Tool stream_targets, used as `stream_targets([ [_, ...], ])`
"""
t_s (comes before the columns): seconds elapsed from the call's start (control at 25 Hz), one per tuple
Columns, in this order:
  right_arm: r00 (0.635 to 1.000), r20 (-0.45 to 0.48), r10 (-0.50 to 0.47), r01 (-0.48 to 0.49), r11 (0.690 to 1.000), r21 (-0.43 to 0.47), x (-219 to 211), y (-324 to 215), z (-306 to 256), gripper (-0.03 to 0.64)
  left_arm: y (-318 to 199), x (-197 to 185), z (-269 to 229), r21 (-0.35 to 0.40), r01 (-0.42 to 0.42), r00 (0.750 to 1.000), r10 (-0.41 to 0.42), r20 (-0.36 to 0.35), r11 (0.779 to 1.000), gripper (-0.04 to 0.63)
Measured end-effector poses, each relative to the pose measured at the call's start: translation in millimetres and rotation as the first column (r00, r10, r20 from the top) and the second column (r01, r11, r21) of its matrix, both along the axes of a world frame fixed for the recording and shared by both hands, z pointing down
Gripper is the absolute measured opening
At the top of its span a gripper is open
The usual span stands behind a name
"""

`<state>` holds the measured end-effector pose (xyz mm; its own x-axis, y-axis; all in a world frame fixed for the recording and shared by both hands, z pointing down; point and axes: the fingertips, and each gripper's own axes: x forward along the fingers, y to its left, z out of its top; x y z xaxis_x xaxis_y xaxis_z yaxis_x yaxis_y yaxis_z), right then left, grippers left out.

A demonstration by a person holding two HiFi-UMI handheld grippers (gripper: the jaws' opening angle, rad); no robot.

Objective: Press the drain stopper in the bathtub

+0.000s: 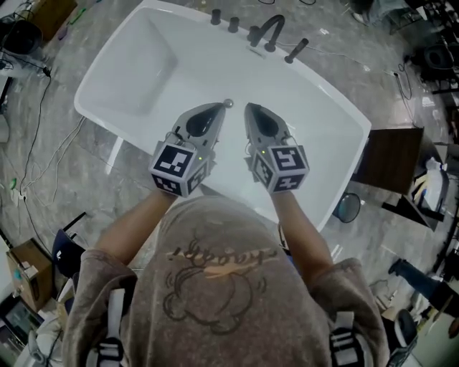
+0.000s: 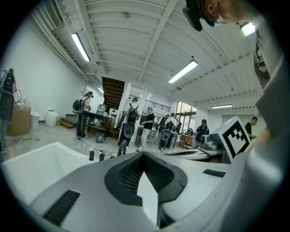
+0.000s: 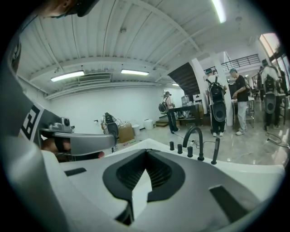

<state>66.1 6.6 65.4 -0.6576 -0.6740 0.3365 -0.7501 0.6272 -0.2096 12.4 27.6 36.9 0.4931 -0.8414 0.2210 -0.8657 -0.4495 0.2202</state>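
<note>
A white bathtub (image 1: 143,68) fills the upper head view, seen from above. A small silver drain stopper (image 1: 229,103) sits on its floor. My left gripper (image 1: 219,107) is shut, its tip right beside the stopper; I cannot tell whether they touch. My right gripper (image 1: 249,108) is shut too, a short way right of the stopper and holding nothing. In the left gripper view the left gripper (image 2: 144,154) has its jaws meeting at the tip, and so does the right gripper (image 3: 146,151) in its own view. Both hide the stopper there.
A black curved faucet (image 1: 269,32) with knobs (image 1: 216,16) and a hand-shower handle (image 1: 296,50) stands on the tub's far rim; the faucet (image 3: 194,140) also shows ahead. A dark wooden cabinet (image 1: 391,161) stands right of the tub. Cables (image 1: 32,143) trail over the floor at left. People stand far behind.
</note>
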Motion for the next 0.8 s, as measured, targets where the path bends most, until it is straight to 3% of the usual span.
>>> stream_targets([
  [0.56,0.988,0.103,-0.114,0.097,0.983,0.157,39,83,-71,-0.002,67,32,-56,0.134,-0.102,0.995,0.103,0.005,0.986,0.0],
  [0.8,0.972,0.15,-0.181,0.144,0.962,0.232,38,111,-87,-0.002,87,42,-67,0.174,-0.144,0.989,0.145,0.007,0.974,0.0],
])
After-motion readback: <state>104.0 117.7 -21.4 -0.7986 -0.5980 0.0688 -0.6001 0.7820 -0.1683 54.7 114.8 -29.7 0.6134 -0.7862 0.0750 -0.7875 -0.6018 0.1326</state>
